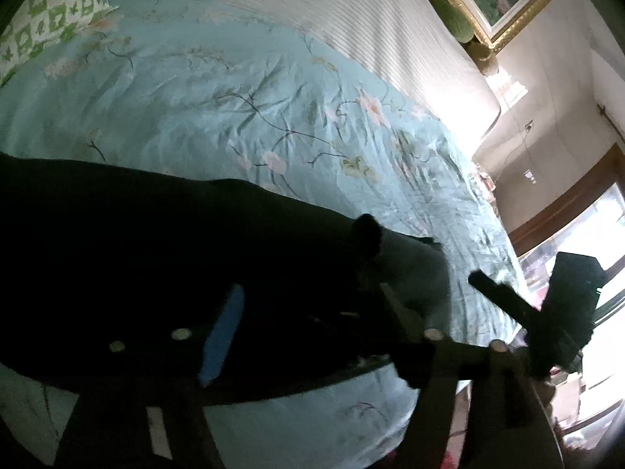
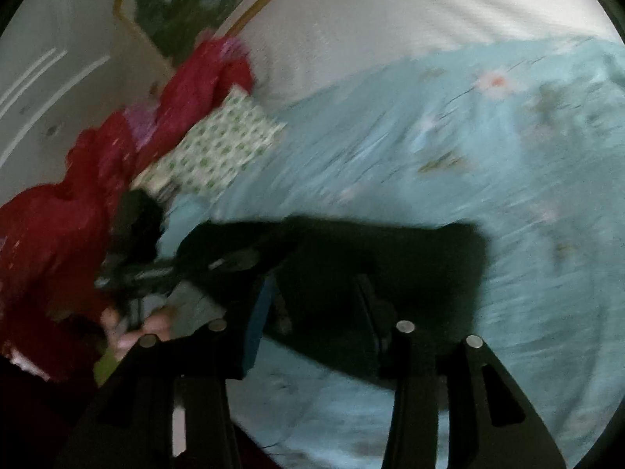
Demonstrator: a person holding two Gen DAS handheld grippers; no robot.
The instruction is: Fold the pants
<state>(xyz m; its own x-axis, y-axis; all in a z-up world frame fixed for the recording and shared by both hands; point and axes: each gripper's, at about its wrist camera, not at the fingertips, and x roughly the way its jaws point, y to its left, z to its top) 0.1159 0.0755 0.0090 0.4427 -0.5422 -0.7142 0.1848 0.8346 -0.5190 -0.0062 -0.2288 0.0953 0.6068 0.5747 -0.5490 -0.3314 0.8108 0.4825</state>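
Observation:
Dark pants lie on a light blue floral bedspread, stretched left to right. My left gripper reaches into the pants' right end; its blue pad shows against the cloth. Whether it grips the cloth is hidden in the dark. The other gripper shows at the right. In the blurred right wrist view, my right gripper stands with its jaws apart over the folded dark pants. The left gripper and a hand hold the pants' left end.
A green-and-white checked pillow and a striped white headboard lie at the bed's far side. A red quilt is piled beside the pillow. A gold-framed picture hangs on the wall. The bed's edge drops off beside a window.

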